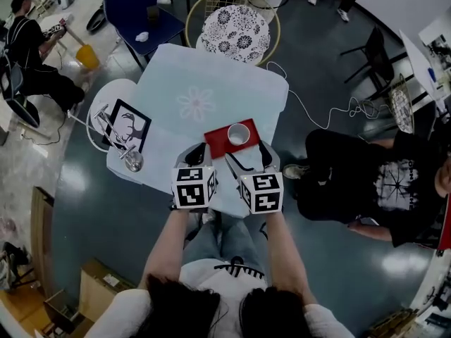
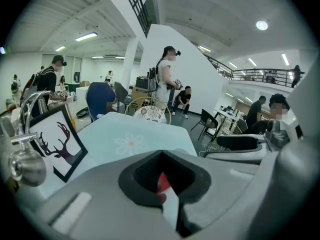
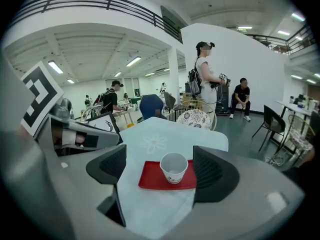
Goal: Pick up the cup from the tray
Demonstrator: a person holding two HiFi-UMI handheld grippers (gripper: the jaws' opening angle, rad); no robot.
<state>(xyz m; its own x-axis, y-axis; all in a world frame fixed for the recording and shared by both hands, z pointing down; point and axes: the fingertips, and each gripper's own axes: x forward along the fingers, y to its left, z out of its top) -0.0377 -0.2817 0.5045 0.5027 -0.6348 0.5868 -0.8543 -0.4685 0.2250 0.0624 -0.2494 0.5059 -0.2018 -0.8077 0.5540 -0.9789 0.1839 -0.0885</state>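
Observation:
A white paper cup (image 1: 238,134) stands upright on a red tray (image 1: 220,141) near the front edge of a table under a pale blue cloth (image 1: 204,97). My right gripper (image 1: 251,159) hovers just short of the tray, open. In the right gripper view the cup (image 3: 173,167) sits on the tray (image 3: 152,180) ahead of and between the wide-apart pads (image 3: 112,166), untouched. My left gripper (image 1: 196,153) is beside it at the tray's left corner, shut and empty. Through the small gap in its closed jaws (image 2: 162,176) only a sliver of red tray (image 2: 163,183) shows.
A framed deer picture (image 1: 128,127) and a shiny metal piece (image 1: 132,160) stand on a small white side table to the left. A patterned round chair (image 1: 236,34) is behind the table. A person in black (image 1: 366,182) sits on the floor to the right.

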